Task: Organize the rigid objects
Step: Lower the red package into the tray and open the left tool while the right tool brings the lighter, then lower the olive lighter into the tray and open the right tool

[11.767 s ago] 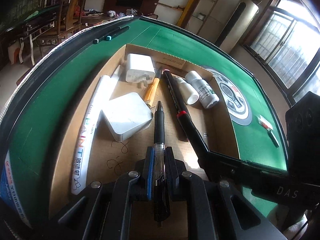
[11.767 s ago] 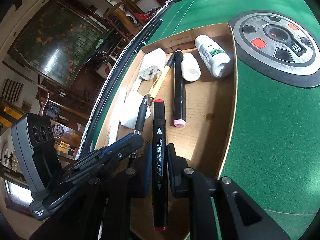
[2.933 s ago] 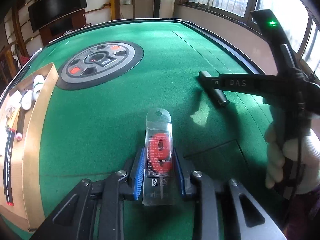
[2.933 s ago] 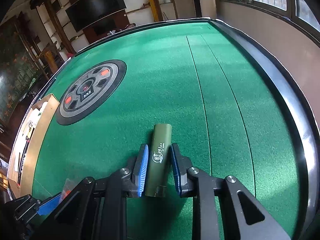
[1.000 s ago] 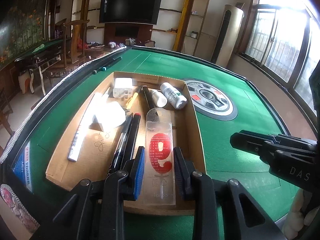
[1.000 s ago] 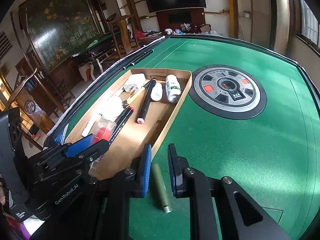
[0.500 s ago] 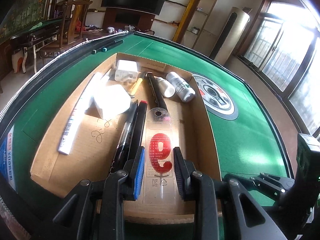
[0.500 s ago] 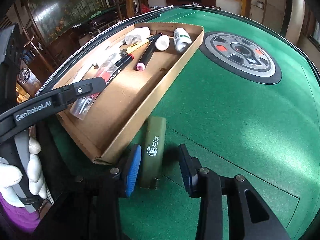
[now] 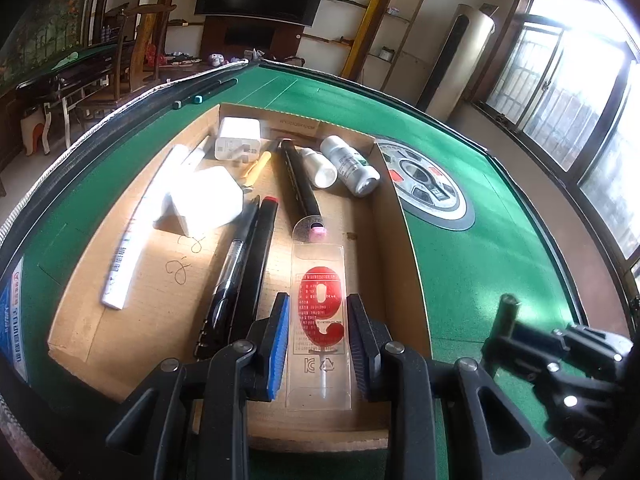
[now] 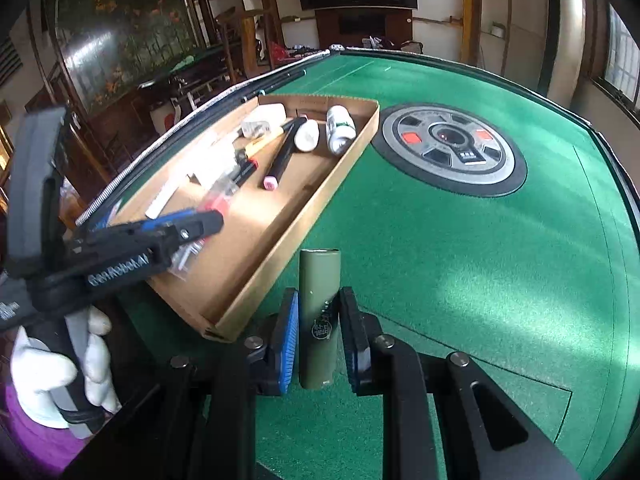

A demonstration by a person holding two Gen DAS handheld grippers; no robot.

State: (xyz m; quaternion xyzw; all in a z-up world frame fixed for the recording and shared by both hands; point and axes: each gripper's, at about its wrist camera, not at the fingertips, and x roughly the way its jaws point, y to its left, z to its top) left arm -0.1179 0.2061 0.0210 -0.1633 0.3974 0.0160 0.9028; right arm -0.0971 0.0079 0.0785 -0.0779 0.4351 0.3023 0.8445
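Left gripper (image 9: 318,338) clamps a clear blister pack (image 9: 319,320) with a red insert, both pads pressed on its long edges. The pack hangs over the near-right part of the cardboard tray (image 9: 404,256), its far tip near the pink cap of the black marker (image 9: 300,184). Left of it lie a pen (image 9: 230,276) and a red-capped marker (image 9: 256,272), just beside. Bare cardboard between pack and right tray wall.

Right gripper (image 10: 318,334): jaws have just been closing, now gripping an olive-green cylinder (image 10: 319,316) lengthwise between the pads. The cylinder sits outside the tray, just right of its near corner, above the green felt table (image 10: 500,280). Open felt to the right; the round centre panel (image 10: 452,148) is well apart.
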